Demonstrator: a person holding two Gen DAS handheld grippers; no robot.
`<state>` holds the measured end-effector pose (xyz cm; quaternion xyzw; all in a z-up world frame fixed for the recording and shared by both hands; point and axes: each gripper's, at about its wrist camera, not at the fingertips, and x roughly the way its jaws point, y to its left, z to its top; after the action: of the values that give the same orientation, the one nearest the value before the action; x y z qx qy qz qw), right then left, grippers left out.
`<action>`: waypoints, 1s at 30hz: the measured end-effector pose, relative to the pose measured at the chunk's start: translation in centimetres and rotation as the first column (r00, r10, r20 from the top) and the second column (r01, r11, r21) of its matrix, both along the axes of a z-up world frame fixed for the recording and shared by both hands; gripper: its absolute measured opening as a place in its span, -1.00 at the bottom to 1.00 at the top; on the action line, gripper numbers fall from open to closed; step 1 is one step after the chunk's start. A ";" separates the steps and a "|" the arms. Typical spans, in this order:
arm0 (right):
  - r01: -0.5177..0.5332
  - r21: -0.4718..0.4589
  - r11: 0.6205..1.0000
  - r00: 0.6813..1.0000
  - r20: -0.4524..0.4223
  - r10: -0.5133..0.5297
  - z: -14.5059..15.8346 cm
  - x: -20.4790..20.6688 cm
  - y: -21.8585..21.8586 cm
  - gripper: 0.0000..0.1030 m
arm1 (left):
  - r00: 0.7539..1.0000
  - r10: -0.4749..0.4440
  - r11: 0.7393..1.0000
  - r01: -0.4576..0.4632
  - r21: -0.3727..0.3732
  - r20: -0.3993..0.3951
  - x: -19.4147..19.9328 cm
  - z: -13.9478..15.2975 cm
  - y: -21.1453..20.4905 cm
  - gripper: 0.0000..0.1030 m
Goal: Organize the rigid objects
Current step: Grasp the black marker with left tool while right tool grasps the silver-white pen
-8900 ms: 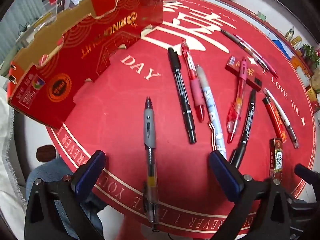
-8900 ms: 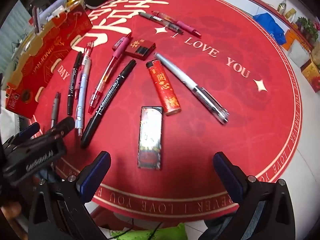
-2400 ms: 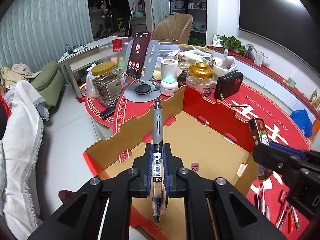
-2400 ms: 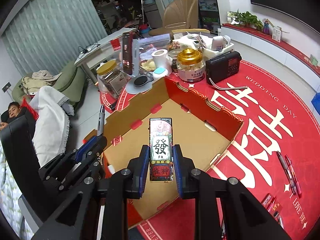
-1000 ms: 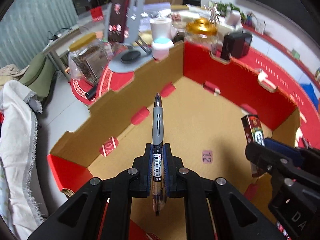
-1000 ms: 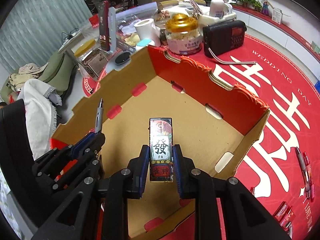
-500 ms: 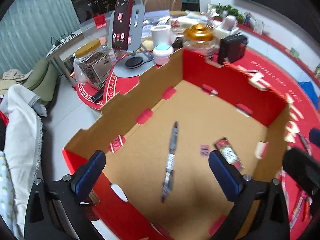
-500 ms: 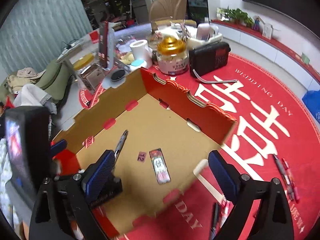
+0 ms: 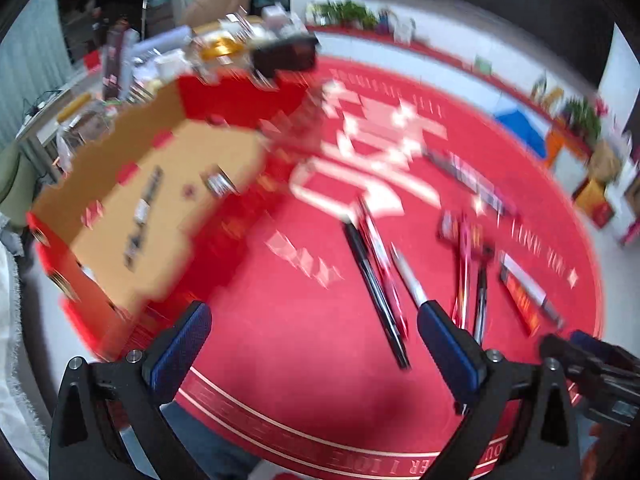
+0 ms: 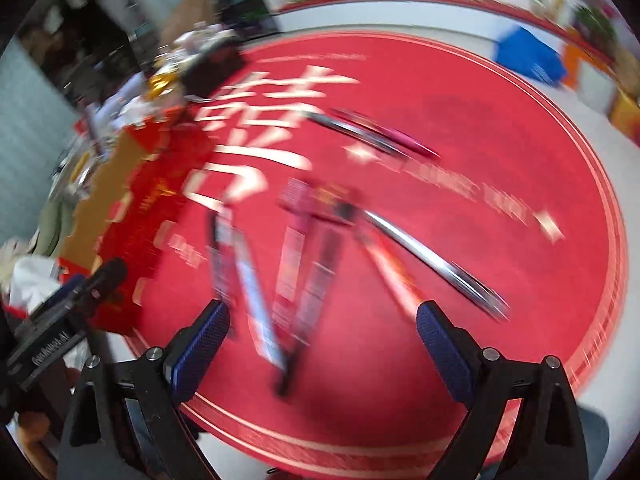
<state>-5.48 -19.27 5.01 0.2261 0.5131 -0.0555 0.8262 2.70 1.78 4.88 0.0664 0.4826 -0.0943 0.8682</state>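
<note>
The view is blurred by motion. The open cardboard box [image 9: 180, 236] lies at the left with a grey pen [image 9: 142, 216] and a small red lighter [image 9: 218, 182] on its floor. My left gripper [image 9: 316, 344] stands open and empty over the red mat, left of a black marker [image 9: 374, 292], a red pen [image 9: 382, 264] and a white pen [image 9: 408, 280]. My right gripper [image 10: 320, 340] is open and empty above a pink pen [image 10: 292, 248], a black marker [image 10: 316, 292], a red lighter [image 10: 392, 276] and a silver pen [image 10: 432, 256].
The round red mat [image 9: 280, 320] covers the table. Two more pens [image 10: 376, 136] lie farther back on it. Jars and a black radio [image 9: 284, 56] crowd behind the box. The box's red wall [image 10: 148, 216] is at the right gripper's left.
Both grippers opened and dropped the grey pen and the lighter into the box. Both then swung right, from above the box to above the loose pens on the mat.
</note>
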 end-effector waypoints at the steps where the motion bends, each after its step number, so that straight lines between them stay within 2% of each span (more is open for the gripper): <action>1: 0.011 0.014 1.000 1.000 -0.008 -0.011 -0.3 -0.9 -0.7 0.85 | 1.000 0.010 0.999 -0.010 0.040 0.001 -0.1 -1.0 -0.9 0.99; 3: 0.026 0.031 0.999 1.000 -0.013 -0.026 -0.7 -2.6 -1.5 0.85 | 0.998 0.055 0.993 -0.056 0.105 0.015 0.0 -2.4 -1.5 0.99; 4: 0.034 0.042 0.999 0.999 -0.012 -0.034 -0.8 -3.4 -1.9 0.85 | 0.997 0.080 0.990 -0.081 0.114 0.013 0.3 -2.8 -1.4 0.99; 8: 0.028 0.052 0.998 1.000 -0.001 -0.028 -1.3 -5.3 -2.7 0.85 | 0.984 0.175 0.982 -0.173 0.080 -0.027 2.1 -4.0 -0.4 0.99; 10: 0.023 0.065 0.998 1.000 0.005 -0.023 -1.4 -5.6 -2.8 0.85 | 0.980 0.197 0.977 -0.193 0.091 -0.035 2.6 -4.5 -0.5 0.99; 15: 0.005 0.084 0.996 1.000 0.020 -0.006 -1.5 -5.4 -2.9 0.85 | 0.977 0.205 0.976 -0.200 0.092 -0.053 3.2 -5.2 -1.4 0.99; 19: 0.004 0.088 0.996 1.000 0.023 -0.006 -1.6 -5.3 -3.4 0.85 | 0.979 0.203 0.976 -0.201 0.085 -0.016 3.0 -4.5 -1.9 0.99; 21: 0.008 0.093 0.996 1.000 0.022 -0.010 -1.7 -5.4 -3.7 0.85 | 0.976 0.218 0.974 -0.218 0.057 0.003 3.0 -4.1 -1.8 0.99; 30: 0.021 0.100 0.995 1.000 0.016 -0.023 -2.1 -5.7 -4.3 0.85 | 0.977 0.211 0.976 -0.210 0.058 -0.018 4.2 -4.5 -2.6 0.99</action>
<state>-11.15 -23.56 2.86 0.2733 0.5057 -0.0370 0.8174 6.90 -0.79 0.36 0.0381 0.4997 0.0110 0.8653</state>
